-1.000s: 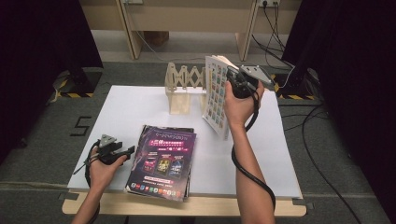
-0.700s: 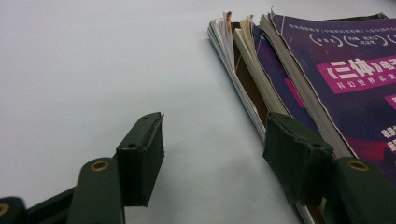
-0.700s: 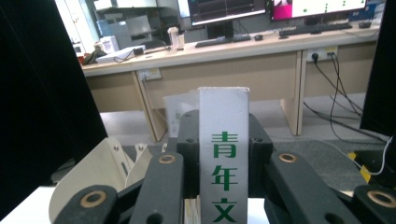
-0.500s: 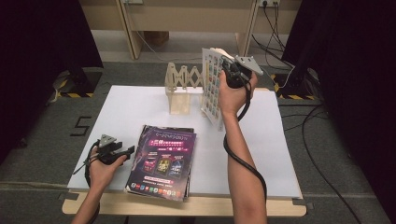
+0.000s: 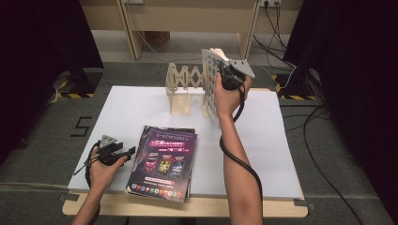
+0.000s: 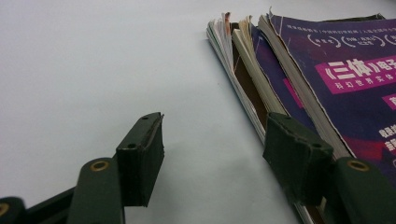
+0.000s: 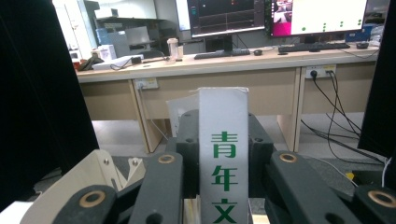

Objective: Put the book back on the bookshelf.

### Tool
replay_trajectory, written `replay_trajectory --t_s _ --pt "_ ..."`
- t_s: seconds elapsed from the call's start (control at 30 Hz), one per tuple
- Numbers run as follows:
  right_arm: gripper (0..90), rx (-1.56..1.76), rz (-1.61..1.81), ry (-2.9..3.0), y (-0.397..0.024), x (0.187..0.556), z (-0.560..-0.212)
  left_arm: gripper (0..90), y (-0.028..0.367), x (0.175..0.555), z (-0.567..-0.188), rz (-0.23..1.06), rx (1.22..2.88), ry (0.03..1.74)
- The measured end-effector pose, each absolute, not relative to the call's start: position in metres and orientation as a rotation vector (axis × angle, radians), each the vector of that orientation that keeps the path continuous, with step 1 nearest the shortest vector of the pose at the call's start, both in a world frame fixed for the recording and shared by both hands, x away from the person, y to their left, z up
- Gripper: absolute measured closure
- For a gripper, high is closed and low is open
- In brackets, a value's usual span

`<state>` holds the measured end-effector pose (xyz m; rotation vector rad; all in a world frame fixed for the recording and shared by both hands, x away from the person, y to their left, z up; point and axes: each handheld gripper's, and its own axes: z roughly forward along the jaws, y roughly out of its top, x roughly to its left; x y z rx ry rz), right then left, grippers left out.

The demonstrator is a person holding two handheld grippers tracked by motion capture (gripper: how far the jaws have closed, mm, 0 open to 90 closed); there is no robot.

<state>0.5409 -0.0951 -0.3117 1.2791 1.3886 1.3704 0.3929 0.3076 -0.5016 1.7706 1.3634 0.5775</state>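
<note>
High view: right gripper (image 5: pixel 224 75) raised, clamping upright magazine (image 5: pixel 210 84), seemingly over rack (image 5: pixel 184 84).

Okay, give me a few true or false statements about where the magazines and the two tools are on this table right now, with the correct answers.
1. The right tool is clamped on an upright magazine above the wooden rack. True; in the right gripper view its spine sits between the pads.
2. The left tool grips the top magazine of the stack. False: its jaws are open and hold nothing, beside the stack of magazines.
3. The stack lies flat on the white table. True.
4. The wooden rack already holds several magazines. False: its slots look empty.
5. The top cover of the stack is purple. True.
</note>
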Motion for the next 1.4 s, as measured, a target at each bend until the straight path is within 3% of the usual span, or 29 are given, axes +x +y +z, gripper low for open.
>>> replay_trajectory --t_s 0.7,1.03,1.4 --pt "73.4 1.23 1.33 1.441 -0.122 0.481 -0.347 37.2 0.307 0.393 -0.501 0.58 1.772 1.364" --pt "70.9 1.318 1.29 1.546 -0.135 0.487 -0.332 37.2 0.306 0.392 -0.501 0.585 1.776 1.362" --pt "61.8 1.347 1.291 1.575 -0.136 0.507 -0.325 37.1 0.307 0.392 -0.502 0.581 1.773 1.362"
